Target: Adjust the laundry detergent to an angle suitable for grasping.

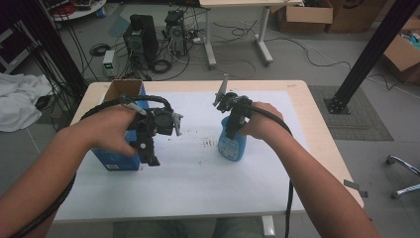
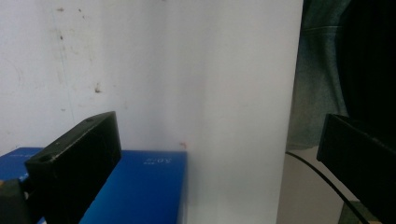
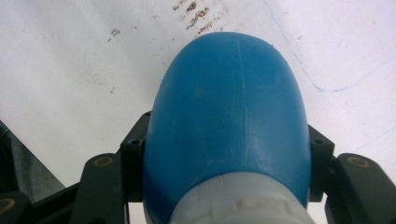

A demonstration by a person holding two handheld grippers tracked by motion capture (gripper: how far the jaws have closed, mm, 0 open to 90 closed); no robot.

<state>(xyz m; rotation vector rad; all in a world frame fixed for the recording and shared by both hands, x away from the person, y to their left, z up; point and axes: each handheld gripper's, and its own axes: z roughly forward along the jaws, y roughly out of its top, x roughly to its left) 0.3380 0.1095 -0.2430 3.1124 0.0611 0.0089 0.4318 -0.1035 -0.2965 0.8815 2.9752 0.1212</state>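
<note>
The person's forearms are reaching in over the table [image 1: 208, 198], one gripper in each hand. The right gripper [image 1: 233, 116] is pinching a blue spray bottle [image 1: 232, 145] near its neck, fingers [image 3: 133, 154] pressing both flanks just below the white collar, likely to keep it upright and steady. The left gripper [image 1: 148, 144] is hanging beside the blue box [image 1: 119, 159], fingers [image 2: 74, 163] spread wide with nothing between them, the box's top lying under the left one. Farther off, cables and computers are littering the floor.
</note>
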